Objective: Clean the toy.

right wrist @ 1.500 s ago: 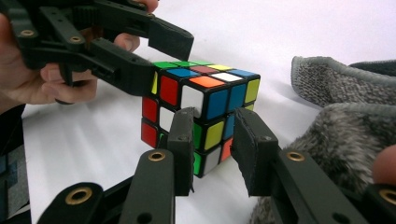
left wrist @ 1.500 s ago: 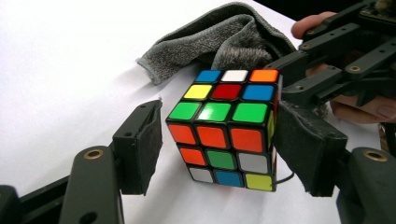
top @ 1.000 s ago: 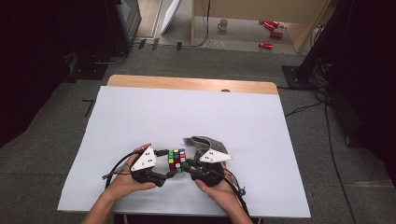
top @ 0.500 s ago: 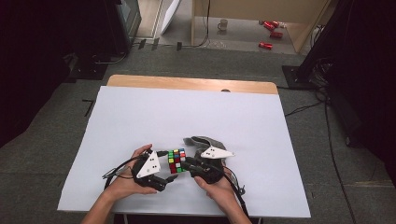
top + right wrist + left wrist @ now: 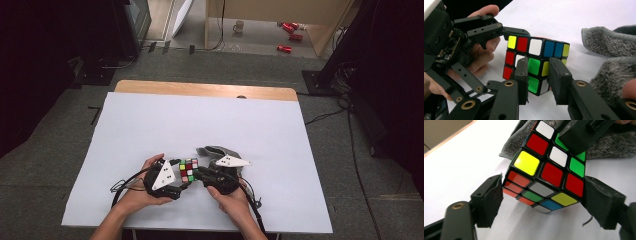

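Here, in the high view, a multicoloured plastic puzzle cube [image 5: 188,170] sits near the front edge of the white tabletop [image 5: 200,120], slightly left of centre, caught between the two tools. The left tongs [image 5: 181,176] come at it from the left and the right tongs [image 5: 199,174] from the right. Opposed like this, one can probably steady the cube while the other turns a layer. A crumpled grey fleecy cloth [image 5: 220,151] lies just behind the right tongs, touching or nearly touching the cube.

In the left gripper view, the cube [image 5: 549,172] is tilted, one corner pointing down between the padded jaws. These jaws have just been closing with the cube between them, and both pads now meet its lowest layer at opposite sides. That looks like a grip meant to hold that layer firm. A black jaw of the right tongs lies across the cube's far upper corner, over the green stickers.

In the right gripper view, the jaws stand narrow and upright against the cube's [image 5: 536,62] near vertical edge, the green and yellow column between them. They appear to pinch that edge rather than span the cube. The person's left hand [image 5: 481,55] curls round its tool on the left, one tip of which rests on the cube's top corner.
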Motion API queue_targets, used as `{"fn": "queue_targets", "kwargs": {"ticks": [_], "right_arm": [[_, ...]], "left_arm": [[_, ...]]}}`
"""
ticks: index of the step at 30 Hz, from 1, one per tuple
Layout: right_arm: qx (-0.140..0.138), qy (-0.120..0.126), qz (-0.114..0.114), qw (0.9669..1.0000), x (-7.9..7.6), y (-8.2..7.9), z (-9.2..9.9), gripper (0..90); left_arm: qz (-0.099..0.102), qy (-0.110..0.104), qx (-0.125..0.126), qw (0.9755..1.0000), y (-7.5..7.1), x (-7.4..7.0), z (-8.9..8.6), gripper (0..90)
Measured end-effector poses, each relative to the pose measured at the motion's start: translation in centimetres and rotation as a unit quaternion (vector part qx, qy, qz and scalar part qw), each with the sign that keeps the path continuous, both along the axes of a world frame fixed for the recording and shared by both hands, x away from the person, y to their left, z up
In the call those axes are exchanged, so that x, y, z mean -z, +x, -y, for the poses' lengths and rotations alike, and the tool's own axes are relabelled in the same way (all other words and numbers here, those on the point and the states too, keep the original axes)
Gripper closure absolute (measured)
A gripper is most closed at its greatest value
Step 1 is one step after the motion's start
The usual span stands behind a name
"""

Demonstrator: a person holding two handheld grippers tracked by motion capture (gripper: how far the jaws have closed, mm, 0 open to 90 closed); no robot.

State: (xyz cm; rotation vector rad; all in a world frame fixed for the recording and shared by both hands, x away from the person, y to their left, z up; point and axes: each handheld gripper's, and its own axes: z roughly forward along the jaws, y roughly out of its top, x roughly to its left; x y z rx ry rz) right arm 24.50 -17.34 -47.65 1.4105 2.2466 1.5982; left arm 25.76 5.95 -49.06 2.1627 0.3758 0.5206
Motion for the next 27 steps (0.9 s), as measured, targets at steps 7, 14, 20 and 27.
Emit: {"fn": "queue_targets", "kwargs": {"ticks": [7,14,20,27], "right_arm": [[0.008,0.012,-0.020,0.9997,-0.4,0.1,0.5,69.7],[0.007,0.025,-0.051,0.9983,-0.6,0.1,1.0,72.1],[0.003,0.020,-0.058,0.9981,-0.8,-0.1,1.1,72.8],[-0.003,0.022,-0.062,0.9978,-0.9,-0.2,1.3,72.2]], "left_arm": [[-0.003,-0.026,0.010,0.9996,-0.3,-0.1,0.2,28.5],[-0.006,-0.037,0.016,0.9992,-0.4,-0.1,0.7,25.6],[-0.004,-0.038,0.024,0.9990,-0.6,-0.1,0.8,25.6],[0.002,-0.052,0.033,0.9981,-1.1,-0.5,1.1,30.4]]}}
